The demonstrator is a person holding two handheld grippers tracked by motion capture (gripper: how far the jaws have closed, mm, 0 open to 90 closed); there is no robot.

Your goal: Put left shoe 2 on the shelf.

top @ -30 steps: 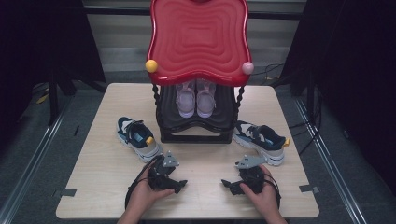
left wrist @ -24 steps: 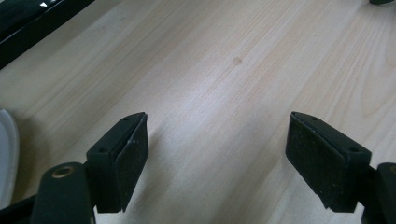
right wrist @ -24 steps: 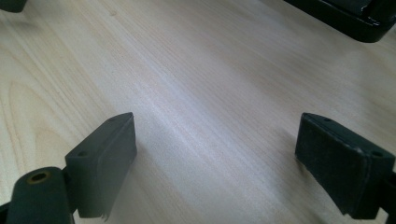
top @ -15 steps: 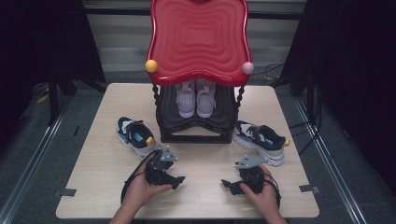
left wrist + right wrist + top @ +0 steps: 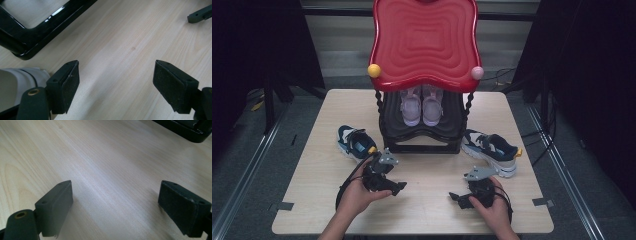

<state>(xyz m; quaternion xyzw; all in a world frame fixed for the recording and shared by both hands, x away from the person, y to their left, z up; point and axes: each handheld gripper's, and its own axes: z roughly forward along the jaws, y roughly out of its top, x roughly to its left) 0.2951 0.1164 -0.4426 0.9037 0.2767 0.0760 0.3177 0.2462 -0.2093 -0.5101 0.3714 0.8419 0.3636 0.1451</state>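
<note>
Sneaker (image 5: 355, 142) just ahead-left of left tongs (image 5: 388, 187), toe toward the rack (image 5: 422, 135), long axis slanting across table (image 5: 432, 215). Left tongs spread, empty; right tongs (image 5: 460, 198) spread, empty, well apart from it. Risk: the jaws are angled away from the shoe, so a closing pinch may clip the sole (image 5: 15, 82) and shove it aside.

No lettering, brand mark, number or sign was legible anywhere on the table (image 5: 312, 200), the shoes or the red-topped rack (image 5: 424, 42).
</note>
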